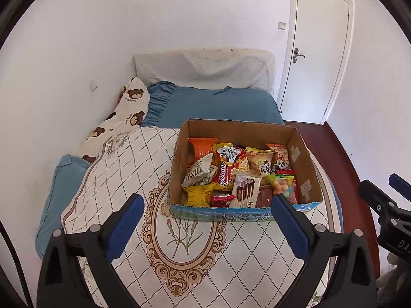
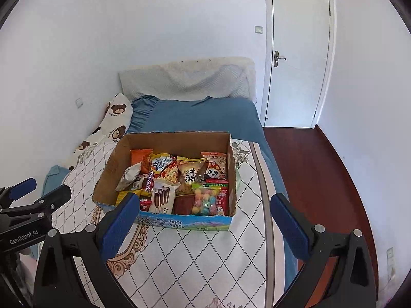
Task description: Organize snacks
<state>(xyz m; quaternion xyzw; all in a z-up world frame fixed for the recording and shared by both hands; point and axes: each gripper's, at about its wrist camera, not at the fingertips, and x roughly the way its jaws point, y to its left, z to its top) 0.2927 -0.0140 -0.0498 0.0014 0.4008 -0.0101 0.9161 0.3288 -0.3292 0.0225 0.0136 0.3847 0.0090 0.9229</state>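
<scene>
A cardboard box stands on the patterned quilt and holds several snack packets: a white chocolate-stick pack, a red Sedaap noodle pack, a bag of coloured candy balls, a panda packet. My left gripper is open and empty, in front of the box's near wall. My right gripper is open and empty, also in front of the box. Each gripper shows at the edge of the other's view.
The quilt covers a bed with a blue sheet. A bear-print pillow lies along the left wall. A white door and red-brown floor are to the right.
</scene>
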